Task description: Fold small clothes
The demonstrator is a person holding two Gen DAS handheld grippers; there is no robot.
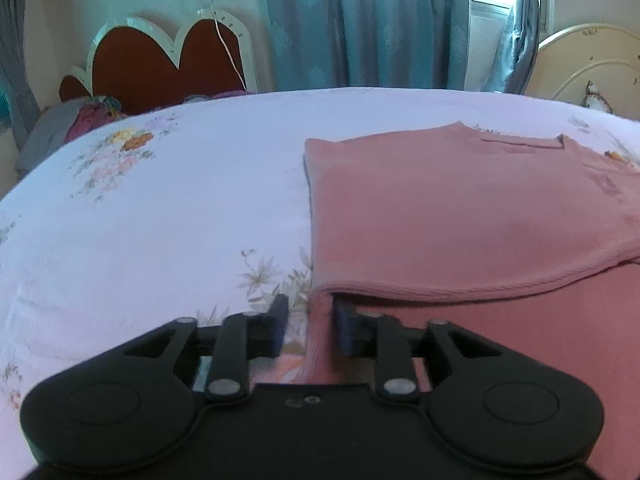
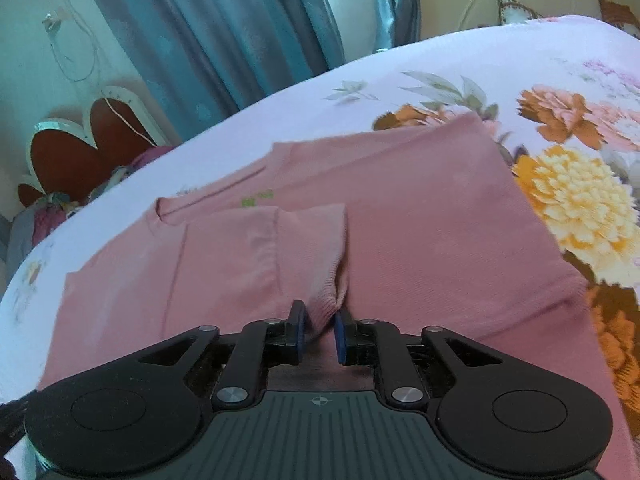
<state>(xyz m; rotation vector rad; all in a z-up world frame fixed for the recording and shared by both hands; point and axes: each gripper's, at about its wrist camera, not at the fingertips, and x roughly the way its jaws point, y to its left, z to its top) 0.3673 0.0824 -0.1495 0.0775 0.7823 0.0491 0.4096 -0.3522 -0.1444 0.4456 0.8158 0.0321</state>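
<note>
Your right tool (image 2: 320, 330) sits at the bottom centre of its view, its 2 blue pads (image 2: 339, 336) drawn close and pinching a gathered ribbed cuff of the pink garment (image 2: 420, 240). From that pinch the sleeve runs up the middle of the frame and lies folded over the garment's body. Higher up and left of centre you can see a small green mark near the neckline, and the garment spreads flat across the bed (image 2: 400, 60).

Your left tool (image 1: 310, 326) is at the bottom centre of its own view with a narrow gap between its 2 dark pads (image 1: 280, 320). The garment's left edge runs up through that gap, but the pads do not press on it. The right pad sits just under the ribbed hem of the folded upper layer of the pink garment (image 1: 460, 208), which fills the right half of that frame.

Beyond the garment the floral bedsheet (image 1: 160, 208) stretches to the left and far edge. Large orange and yellow flowers (image 2: 576, 200) are printed at the right of the right view. Farther back stand a heart-shaped red headboard (image 1: 160, 64) at upper left and teal curtains (image 1: 360, 24) across the top, with a bright window at upper right.
</note>
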